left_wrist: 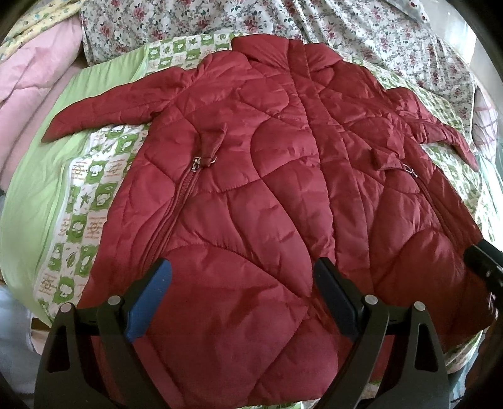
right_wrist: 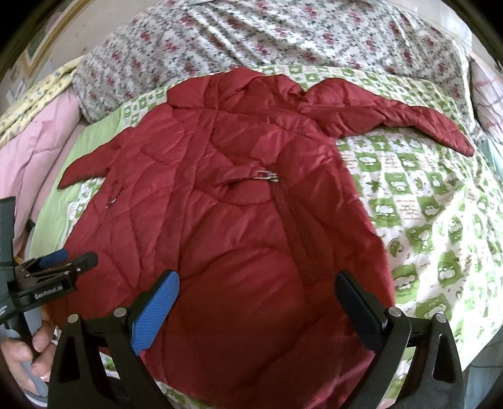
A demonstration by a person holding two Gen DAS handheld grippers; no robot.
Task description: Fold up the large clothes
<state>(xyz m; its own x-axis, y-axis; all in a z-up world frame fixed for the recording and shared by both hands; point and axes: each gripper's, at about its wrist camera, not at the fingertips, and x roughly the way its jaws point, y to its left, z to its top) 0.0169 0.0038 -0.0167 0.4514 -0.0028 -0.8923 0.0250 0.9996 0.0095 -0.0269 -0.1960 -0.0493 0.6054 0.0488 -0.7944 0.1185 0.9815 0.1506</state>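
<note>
A red quilted jacket [left_wrist: 267, 188] lies spread flat, front up, on a bed, collar at the far end and both sleeves stretched out sideways. It also shows in the right wrist view [right_wrist: 239, 220]. My left gripper [left_wrist: 243, 283] is open and empty, just above the jacket's hem near its left side. My right gripper [right_wrist: 256, 294] is open and empty over the hem's right part, below the pocket zipper [right_wrist: 267, 174]. The left gripper also shows at the left edge of the right wrist view [right_wrist: 55, 267], held by a hand. The right gripper's tip shows in the left wrist view [left_wrist: 484, 261].
The jacket rests on a green and white patterned quilt [right_wrist: 424, 204]. A floral duvet [left_wrist: 283, 19] is bunched behind the collar. Pink bedding [left_wrist: 34, 75] lies at the far left. The right sleeve [right_wrist: 408, 116] lies out over the quilt.
</note>
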